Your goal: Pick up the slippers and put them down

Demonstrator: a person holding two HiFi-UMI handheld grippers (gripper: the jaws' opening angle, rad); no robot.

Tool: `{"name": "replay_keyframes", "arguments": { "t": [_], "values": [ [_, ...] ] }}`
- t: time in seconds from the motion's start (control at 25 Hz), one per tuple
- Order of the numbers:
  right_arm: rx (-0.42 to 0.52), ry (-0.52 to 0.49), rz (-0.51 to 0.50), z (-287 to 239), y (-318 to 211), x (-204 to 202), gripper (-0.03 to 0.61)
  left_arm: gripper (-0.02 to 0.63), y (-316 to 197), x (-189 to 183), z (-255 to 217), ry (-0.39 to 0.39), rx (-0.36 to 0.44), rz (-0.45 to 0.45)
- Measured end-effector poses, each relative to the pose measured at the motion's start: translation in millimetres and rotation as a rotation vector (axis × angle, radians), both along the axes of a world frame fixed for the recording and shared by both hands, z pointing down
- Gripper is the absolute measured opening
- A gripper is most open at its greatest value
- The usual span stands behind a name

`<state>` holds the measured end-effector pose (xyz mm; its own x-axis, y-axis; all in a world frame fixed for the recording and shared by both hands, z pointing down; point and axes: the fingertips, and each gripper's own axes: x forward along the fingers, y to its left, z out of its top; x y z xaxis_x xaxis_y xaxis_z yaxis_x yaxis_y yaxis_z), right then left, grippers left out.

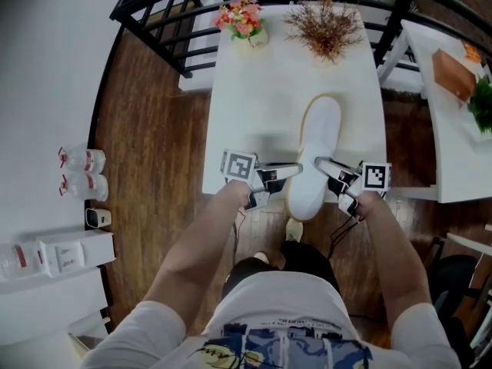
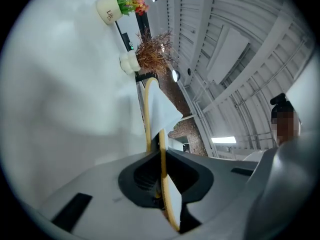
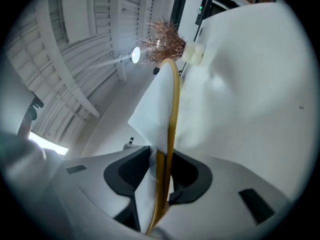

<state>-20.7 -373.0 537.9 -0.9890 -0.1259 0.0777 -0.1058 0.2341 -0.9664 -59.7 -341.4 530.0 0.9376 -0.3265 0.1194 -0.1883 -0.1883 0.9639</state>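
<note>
You are holding the slippers (image 1: 317,148) just above the table's (image 1: 254,91) near edge, left tongs (image 1: 294,171) and right tongs (image 1: 321,163) each clamping opposite heel-end rims, toes pointing toward the table's far edge.

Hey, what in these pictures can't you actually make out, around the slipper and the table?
- Whether one slipper or a stacked pair is held: the head view shows only the top, and both gripper views show only thin tan edges.
- Whether it touches the table: the head view looks steeply down, so no gap is readable.
- Labels on the bottles: too small in the head view.
- Green plant: cut off by the head view's right edge.
</note>
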Motion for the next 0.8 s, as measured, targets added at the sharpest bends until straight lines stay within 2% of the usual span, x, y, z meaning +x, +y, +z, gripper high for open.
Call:
{"name": "replay_keyframes", "arguments": {
  "t": [0.08, 0.24, 0.36, 0.52, 0.68, 0.8],
  "values": [
    [0.053, 0.030, -0.007, -3, 3, 0, 0.103, 0.031, 4, 1, 1, -0.034, 0.017, 0.009],
    [0.164, 0.090, -0.040, -16, 15, -1, 0.089, 0.067, 15, 6, 1, -0.145, 0.107, 0.065],
    [0.211, 0.140, -0.028, -24, 26, 4, 0.086, 0.085, 27, 3, -1, -0.227, 0.174, 0.075],
    [0.273, 0.200, 0.031, -41, 46, 21, 0.084, 0.104, 48, -19, -11, -0.330, 0.267, 0.026],
    [0.356, 0.318, 0.106, -55, 81, 47, 0.084, 0.110, 91, -40, -39, -0.490, 0.417, 0.005],
    [0.384, 0.390, 0.202, -68, 120, 74, 0.084, 0.110, 134, -45, -66, -0.594, 0.532, 0.010]
  ]
}}
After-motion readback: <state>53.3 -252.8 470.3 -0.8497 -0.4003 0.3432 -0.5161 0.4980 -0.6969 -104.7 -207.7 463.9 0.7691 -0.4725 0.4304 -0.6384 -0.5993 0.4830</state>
